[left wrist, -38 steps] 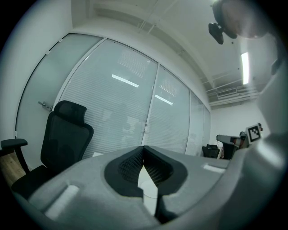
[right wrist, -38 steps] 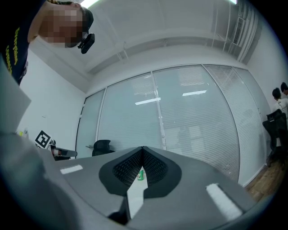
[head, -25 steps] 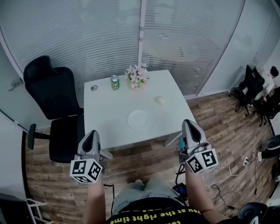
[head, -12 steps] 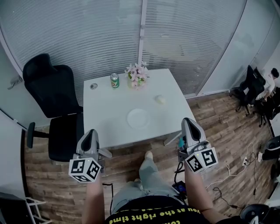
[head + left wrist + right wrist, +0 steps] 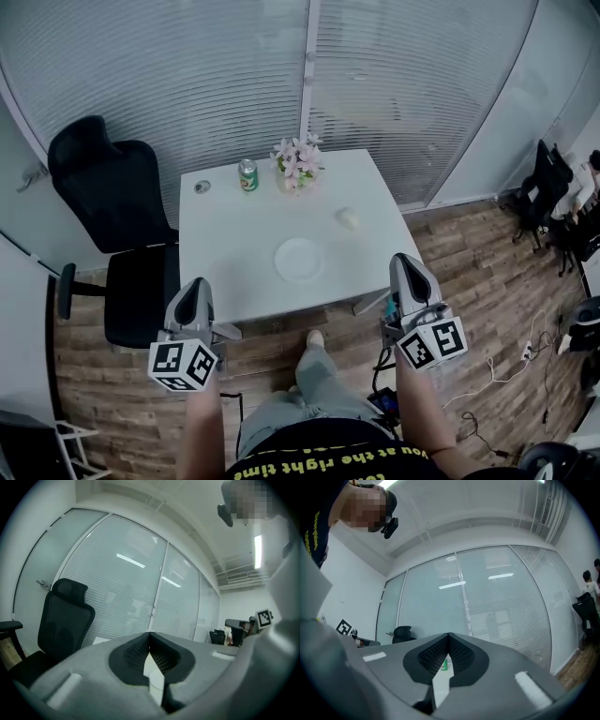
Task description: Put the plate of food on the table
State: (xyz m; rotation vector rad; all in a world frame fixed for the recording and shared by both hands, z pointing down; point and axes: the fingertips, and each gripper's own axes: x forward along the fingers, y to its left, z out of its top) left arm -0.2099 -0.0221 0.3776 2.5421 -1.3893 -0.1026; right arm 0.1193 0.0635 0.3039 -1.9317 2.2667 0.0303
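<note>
A white plate [image 5: 299,260] lies on the white table [image 5: 234,244], near its front edge, with nothing on it that I can make out. A pale round piece of food [image 5: 348,218] sits apart on the table, to the plate's right and farther back. My left gripper [image 5: 195,287] is held in front of the table's left front corner, shut and empty; its jaws meet at the tip [image 5: 149,635]. My right gripper [image 5: 406,266] hovers off the right front corner, also shut and empty [image 5: 449,636].
A green can [image 5: 247,175], a pot of pink flowers [image 5: 298,164] and a small round disc [image 5: 202,187] stand at the table's far edge. A black office chair [image 5: 112,216] is at the left. Blinded glass walls rise behind. Cables [image 5: 511,361] lie on the wooden floor at the right.
The person has stepped a leg forward toward the table, and the view has shifted a little. Both grippers stay shut and in the same place.
</note>
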